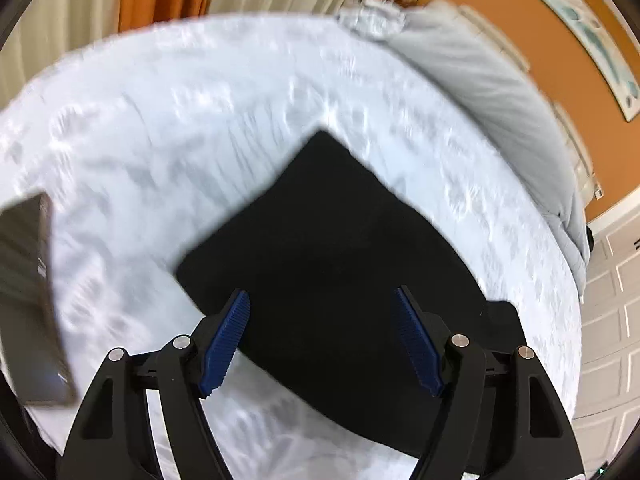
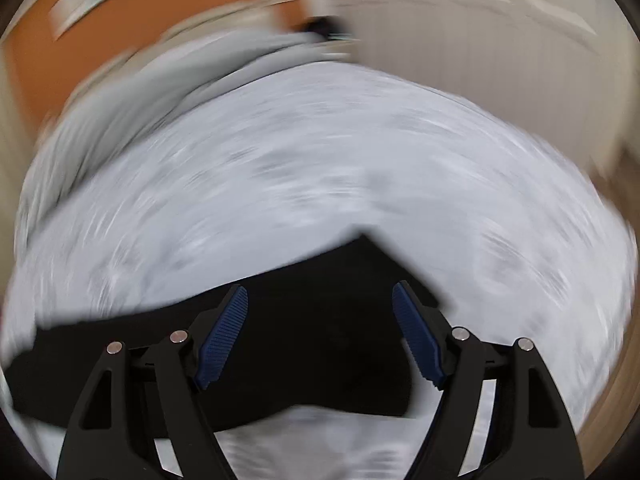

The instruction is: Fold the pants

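L wrist view. Item: pants (image 1: 332, 264), black, already folded to a compact flat panel, laid on the bed (image 1: 160, 120) (white patterned cover). Left claw (image 1: 322, 344) noted as spread, blue pads wide apart, nothing pinched; the panel is seen in the gap and just beyond, apart from both pads. Panel lies ahead of the claw, one corner pointing to the far side, the long axis running near-left to far-right as judged. Grey pillow (image 1: 480, 80) at far right, well apart. Dark flat object (image 1: 28, 300) at left edge, type not determinable.

R wrist view (heavy blur). Pants (image 2: 280, 320) seen as a dark band across the near part of the bed (image 2: 320, 160), long axis left–right, a corner rising at centre-right. Right claw (image 2: 320, 336) spread, no cloth held; the band lies directly ahead and below.

Judgement: fold appears near complete; both claws about equally near, left claw more squarely over the panel.
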`<state>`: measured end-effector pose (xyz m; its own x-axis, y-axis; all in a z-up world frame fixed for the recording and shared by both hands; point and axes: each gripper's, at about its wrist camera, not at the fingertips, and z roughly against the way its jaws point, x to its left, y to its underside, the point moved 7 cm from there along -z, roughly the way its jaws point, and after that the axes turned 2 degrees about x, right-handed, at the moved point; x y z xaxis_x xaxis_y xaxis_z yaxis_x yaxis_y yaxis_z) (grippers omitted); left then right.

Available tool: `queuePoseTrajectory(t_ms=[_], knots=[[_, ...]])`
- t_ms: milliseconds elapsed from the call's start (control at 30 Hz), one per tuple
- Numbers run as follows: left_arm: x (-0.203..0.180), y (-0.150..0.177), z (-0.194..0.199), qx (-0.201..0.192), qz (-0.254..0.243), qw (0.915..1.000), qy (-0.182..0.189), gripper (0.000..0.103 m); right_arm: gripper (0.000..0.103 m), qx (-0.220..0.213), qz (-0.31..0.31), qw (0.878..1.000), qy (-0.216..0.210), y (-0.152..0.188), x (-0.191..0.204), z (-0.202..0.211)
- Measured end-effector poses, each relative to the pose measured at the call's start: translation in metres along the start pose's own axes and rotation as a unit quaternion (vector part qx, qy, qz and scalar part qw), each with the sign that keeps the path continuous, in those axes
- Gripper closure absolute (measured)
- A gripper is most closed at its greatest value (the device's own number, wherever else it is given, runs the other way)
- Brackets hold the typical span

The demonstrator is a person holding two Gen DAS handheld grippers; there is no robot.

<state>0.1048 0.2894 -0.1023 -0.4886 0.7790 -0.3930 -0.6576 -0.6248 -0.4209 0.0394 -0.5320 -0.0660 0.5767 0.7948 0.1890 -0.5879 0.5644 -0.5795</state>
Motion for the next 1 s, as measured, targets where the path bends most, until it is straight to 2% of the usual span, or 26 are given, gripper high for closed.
queuePoseTrajectory(t_ms=[100,133,233,333,400,467,500,533,567,600,633,667,700,733,767,800,833,867,933,967,1000], knots=[[0.011,0.002,-0.004,0.017,-0.01,0.9986,-0.05,0.027,0.03,0.016,-0.097,0.995,-0.035,0.006,-0.049,0.001],[0.015,0.007,-0.01,0.036,0.006,0.9981,-0.05,0.027,0.03,0.022,-0.112,0.993,-0.04,0.009,-0.057,-0.002],[0.011,0.021,-0.022,0.074,0.049,0.9959,-0.016,0.027,0.03,0.056,-0.125,0.99,-0.042,0.017,-0.064,-0.016],[0.006,0.035,-0.028,0.092,0.054,0.9938,-0.032,0.027,0.03,0.116,-0.148,0.979,-0.072,0.037,-0.051,-0.025],[0.003,0.044,-0.032,0.103,0.055,0.9925,-0.034,0.027,0.03,0.139,-0.163,0.972,-0.099,0.05,-0.045,-0.025],[0.004,0.045,-0.04,0.115,0.059,0.9911,-0.033,0.027,0.061,0.165,-0.154,0.968,-0.106,0.062,-0.038,-0.039],[0.004,0.045,-0.041,0.115,0.06,0.9909,-0.033,0.027,0.084,0.172,-0.137,0.97,-0.107,0.063,-0.031,-0.045],[0.003,0.043,-0.04,0.113,0.062,0.9912,-0.029,0.027,0.087,0.17,-0.116,0.972,-0.111,0.06,-0.022,-0.043],[0.002,0.041,-0.039,0.109,0.064,0.9918,-0.021,0.028,0.087,0.113,-0.077,0.984,-0.118,0.038,-0.005,-0.02],[0.0,0.039,-0.038,0.104,0.067,0.9923,-0.009,0.028,0.092,0.052,-0.037,0.989,-0.13,0.017,0.011,0.01],[0.001,0.037,-0.035,0.1,0.067,0.9927,-0.005,0.028,0.091,-0.021,0.008,0.991,-0.133,-0.002,0.027,0.043],[0.0,0.035,-0.033,0.094,0.067,0.9933,-0.004,0.028,0.091,-0.104,0.062,0.986,-0.116,-0.02,0.042,0.082],[0.002,0.032,-0.03,0.086,0.065,0.9941,-0.009,0.028,0.088,-0.131,0.078,0.985,-0.084,-0.028,0.044,0.091],[0.003,0.032,-0.03,0.086,0.063,0.9941,-0.013,0.028,0.076,-0.117,0.069,0.989,-0.059,-0.03,0.035,0.078],[0.004,0.033,-0.032,0.092,0.063,0.9937,-0.014,0.028,0.07,-0.08,0.05,0.995,-0.042,-0.026,0.021,0.055],[0.004,0.034,-0.035,0.101,0.064,0.9928,-0.012,0.028,0.067,-0.036,0.023,0.999,-0.014,-0.016,0.003,0.029],[0.006,0.035,-0.037,0.109,0.071,0.9915,-0.006,0.028,0.067,0.023,-0.007,0.999,0.039,0.004,-0.022,0.001],[0.006,0.035,-0.038,0.112,0.077,0.9908,0.0,0.028,0.067,0.059,-0.012,0.997,0.048,0.018,-0.032,-0.009],[0.005,0.035,-0.036,0.113,0.074,0.9909,0.007,0.028,0.066,0.068,-0.018,0.997,0.019,0.03,-0.034,-0.005],[0.006,0.034,-0.035,0.11,0.069,0.9915,0.008,0.028,0.059,0.06,-0.029,0.998,-0.013,0.033,-0.03,0.005],[0.004,0.034,-0.034,0.107,0.063,0.9922,0.008,0.028,0.04,0.055,-0.041,0.997,-0.039,0.033,-0.025,0.011]])
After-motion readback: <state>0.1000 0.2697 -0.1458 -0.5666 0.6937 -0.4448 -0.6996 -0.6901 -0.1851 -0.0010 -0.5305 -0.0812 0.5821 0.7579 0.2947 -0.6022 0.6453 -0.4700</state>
